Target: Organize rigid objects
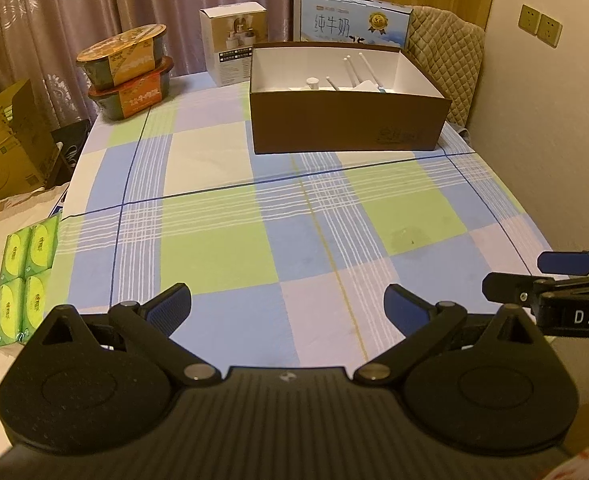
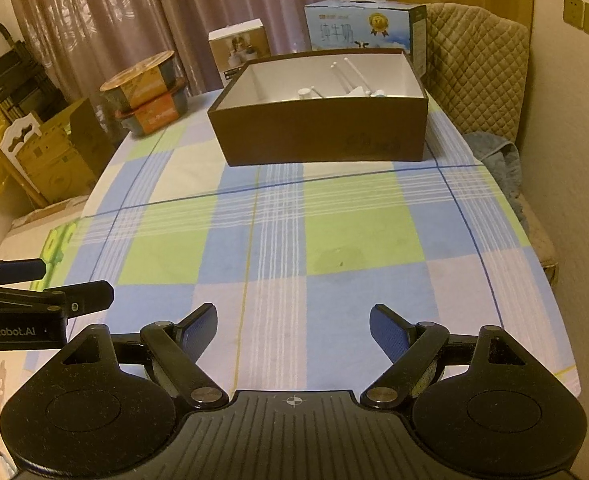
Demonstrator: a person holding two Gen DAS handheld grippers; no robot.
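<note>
Box (image 1: 348, 122), brown outside and white within, is set open-topped toward the tabletop's (image 1: 222, 240) far right corner, white items inside. Stacked bowls (image 1: 128, 76) are seen at the far left corner. Left gripper (image 1: 287, 312) and right gripper (image 2: 293, 334) are held spread, empty.

Far ahead of the fingers and to their left, two instant-noodle bowls (image 1: 128, 76) sit stacked at the edge of the checked tablecloth (image 1: 222, 248). Beyond the fingers, farther back, stand a small white carton (image 1: 234, 42) and a blue milk carton (image 1: 354, 20), with a quilted chair (image 2: 474, 76) to the right. Close on the fingers' left lies a green tissue pack (image 1: 26, 280), off the cloth.
</note>
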